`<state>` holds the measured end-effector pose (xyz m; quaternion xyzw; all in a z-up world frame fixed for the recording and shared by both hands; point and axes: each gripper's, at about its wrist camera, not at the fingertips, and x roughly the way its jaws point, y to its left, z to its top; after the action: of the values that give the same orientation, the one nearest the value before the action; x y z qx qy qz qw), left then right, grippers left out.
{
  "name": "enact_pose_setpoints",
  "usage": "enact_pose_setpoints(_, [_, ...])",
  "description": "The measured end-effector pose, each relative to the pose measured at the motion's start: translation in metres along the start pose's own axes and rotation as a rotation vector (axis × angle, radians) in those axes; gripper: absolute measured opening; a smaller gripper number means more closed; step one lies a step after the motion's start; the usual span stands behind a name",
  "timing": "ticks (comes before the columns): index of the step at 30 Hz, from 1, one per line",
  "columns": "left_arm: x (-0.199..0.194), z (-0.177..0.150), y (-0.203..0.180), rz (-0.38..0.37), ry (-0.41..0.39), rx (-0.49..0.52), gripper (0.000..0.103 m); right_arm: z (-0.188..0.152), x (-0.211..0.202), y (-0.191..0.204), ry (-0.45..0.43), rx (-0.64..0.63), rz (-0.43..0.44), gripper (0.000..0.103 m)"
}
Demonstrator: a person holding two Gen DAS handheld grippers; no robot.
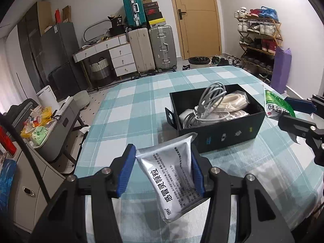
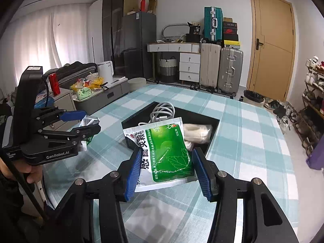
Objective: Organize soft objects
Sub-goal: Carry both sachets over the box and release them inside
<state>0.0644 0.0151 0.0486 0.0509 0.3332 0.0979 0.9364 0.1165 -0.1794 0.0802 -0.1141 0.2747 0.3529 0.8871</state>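
My left gripper (image 1: 163, 168) is shut on a silver medicine sachet (image 1: 172, 178) and holds it above the checked tablecloth, just in front of the black box (image 1: 220, 135). My right gripper (image 2: 167, 170) is shut on a green and white sachet (image 2: 164, 151) and holds it over the near edge of the box (image 2: 131, 139). The box holds a coiled grey cable (image 1: 210, 99) and cream soft bundles (image 1: 235, 101). The right gripper with its green sachet (image 1: 277, 105) shows at the right of the left wrist view. The left gripper (image 2: 87, 125) shows at the left of the right wrist view.
The table has a teal and white checked cloth (image 1: 131, 105). A low grey cabinet (image 1: 60, 125) with clutter stands left of the table. Suitcases (image 1: 162, 48), a drawer unit and a door are at the back. A shoe rack (image 1: 261, 40) stands at the right.
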Motion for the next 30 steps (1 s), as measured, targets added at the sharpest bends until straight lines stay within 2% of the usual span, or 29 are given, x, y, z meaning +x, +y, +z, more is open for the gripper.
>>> enact_pose_setpoints(9, [0.014,0.012,0.003,0.050,0.017,0.020,0.051,0.014,0.012,-0.010,0.004,0.008,-0.019,0.051])
enact_pose_setpoints(16, [0.017,0.022,-0.001,0.108,-0.006,0.062,0.051,0.020,0.023,-0.023,-0.008,0.048,-0.030,0.051])
enact_pose_setpoints(21, [0.024,0.029,-0.004,0.115,-0.006,0.075,0.051,0.025,0.034,-0.032,-0.001,0.062,-0.029,0.051])
enact_pose_setpoints(25, [0.031,0.035,-0.004,0.080,0.002,0.062,0.051,0.027,0.039,-0.035,0.002,0.064,-0.027,0.051])
enact_pose_setpoints(30, [0.044,0.045,0.003,-0.042,0.005,-0.015,0.051,0.032,0.052,-0.043,0.012,0.069,-0.034,0.051])
